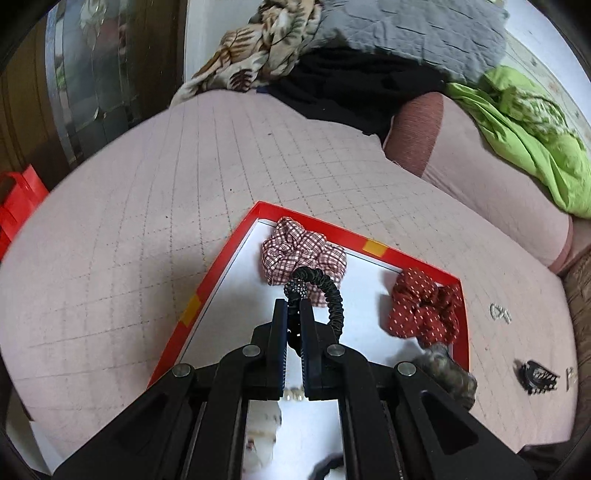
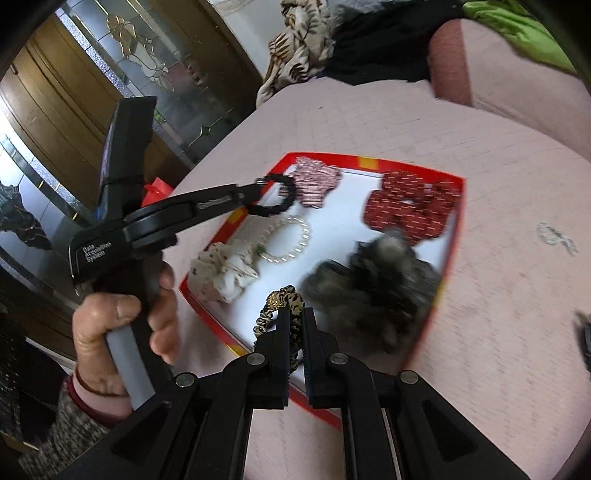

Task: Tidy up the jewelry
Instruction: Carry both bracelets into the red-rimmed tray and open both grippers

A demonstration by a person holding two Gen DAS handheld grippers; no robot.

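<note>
A red-rimmed tray with a white floor lies on the pink quilted bed; it also shows in the right wrist view. My left gripper is shut on a black hair tie with a sparkly bead, held above the tray near a checked scrunchie; from the right wrist view the tie hangs from the left gripper. My right gripper is shut on a leopard-print hair tie over the tray's near edge. The tray also holds a red dotted scrunchie, a grey fuzzy scrunchie, a cream scrunchie and a pearl bracelet.
On the bed to the right of the tray lie a silver piece, a black claw clip and a small metal clip. A pillow, green cloth and piled blankets sit at the back. A red bag is left.
</note>
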